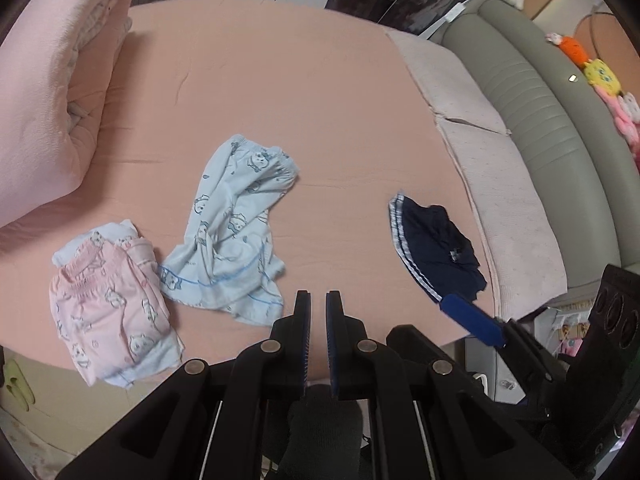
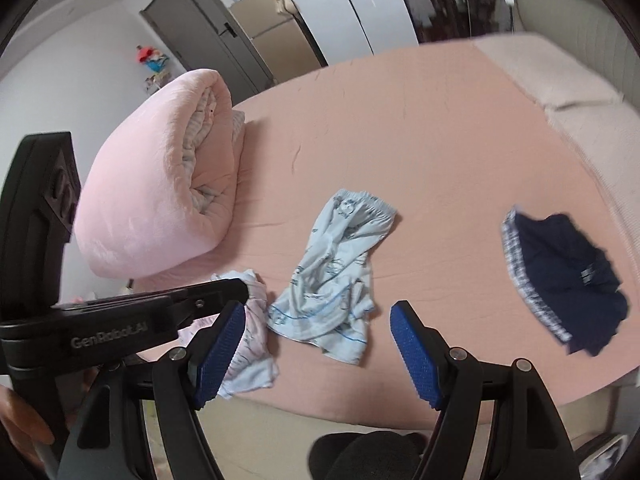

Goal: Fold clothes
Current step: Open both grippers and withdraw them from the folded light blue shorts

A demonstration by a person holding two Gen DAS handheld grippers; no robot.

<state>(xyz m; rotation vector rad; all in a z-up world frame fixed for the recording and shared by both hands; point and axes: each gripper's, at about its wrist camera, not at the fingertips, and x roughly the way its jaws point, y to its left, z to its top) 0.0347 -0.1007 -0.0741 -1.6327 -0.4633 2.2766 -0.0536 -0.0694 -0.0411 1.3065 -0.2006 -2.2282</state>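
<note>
Pink sheet covers the bed (image 1: 320,92) below you, and three garments lie on it toward its near edge. The pale blue printed pants (image 1: 234,224) sit crumpled about midway along that edge, waistband pointing toward the far side. Just beside them, closer to the near left corner, you have a folded stack (image 1: 116,304): the pink printed piece on top with a pale blue one showing under it, its front hanging slightly over the edge. Well apart from both, toward the right edge by the beige pillows (image 1: 480,148), lies the dark navy garment (image 1: 436,248) with white-striped trim, bunched up. A rolled pink quilt (image 1: 52,92) rests along the left edge. Your left gripper (image 1: 318,300) hangs above the near edge with its fingers closed together and nothing between them. Your right gripper (image 2: 318,320) is above the same edge with its blue pads (image 2: 416,356) standing wide apart, empty, the blue pants seen between them on the sheet beyond. No basket or box appears on the bed.
</note>
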